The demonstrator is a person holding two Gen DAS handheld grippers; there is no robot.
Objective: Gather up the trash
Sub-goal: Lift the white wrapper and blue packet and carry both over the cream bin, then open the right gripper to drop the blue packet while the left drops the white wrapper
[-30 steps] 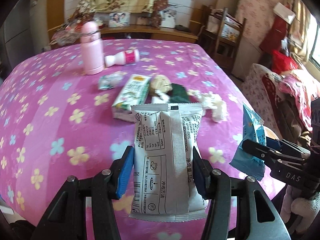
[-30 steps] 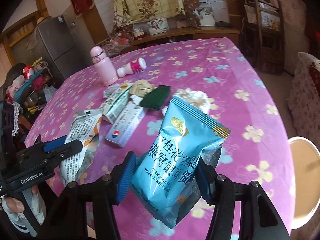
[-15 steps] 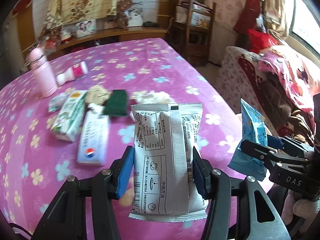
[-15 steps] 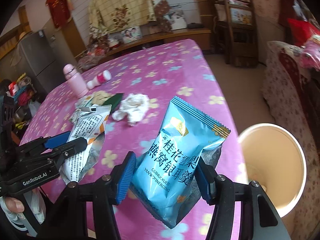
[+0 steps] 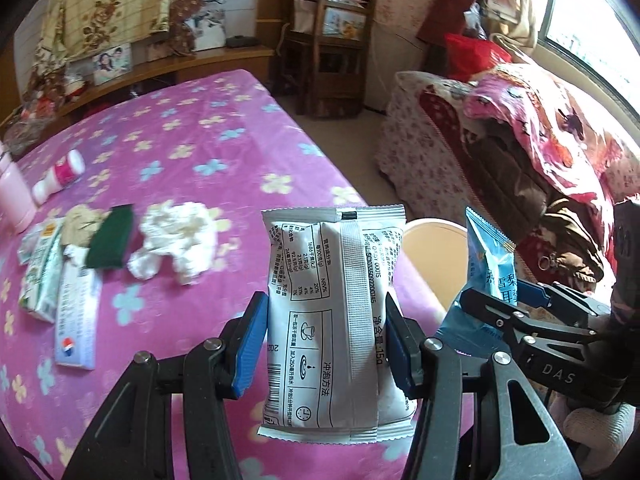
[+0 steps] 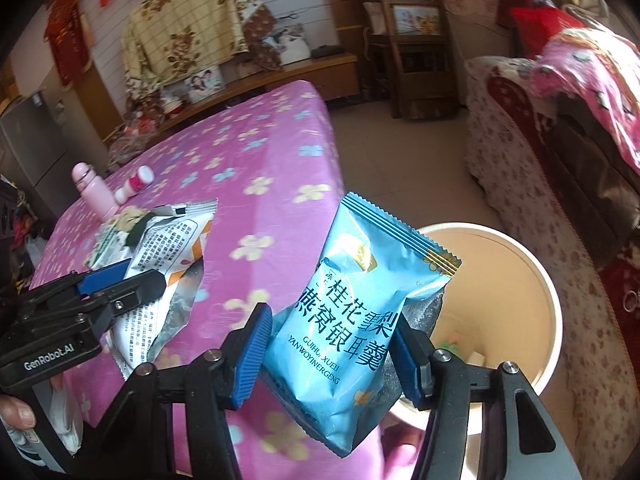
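Beside the round cream plastic bin (image 6: pixel 516 264), the right gripper (image 6: pixel 334 354) is gripping a crinkly blue foil packet (image 6: pixel 360 312) and the left gripper (image 5: pixel 326 346) a grey-white foil sachet (image 5: pixel 336 320), each needing carrying over the rim before release.

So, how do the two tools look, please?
Both tools are black metal frames with silver bolts and ribbed blue pads. The left tool has "GenRobot.AI" in white on its side; the right tool has "DAS". The hand on the right tool wears a light knitted glove.

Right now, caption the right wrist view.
Right claw carries a blue snack packet toward the beige bin.
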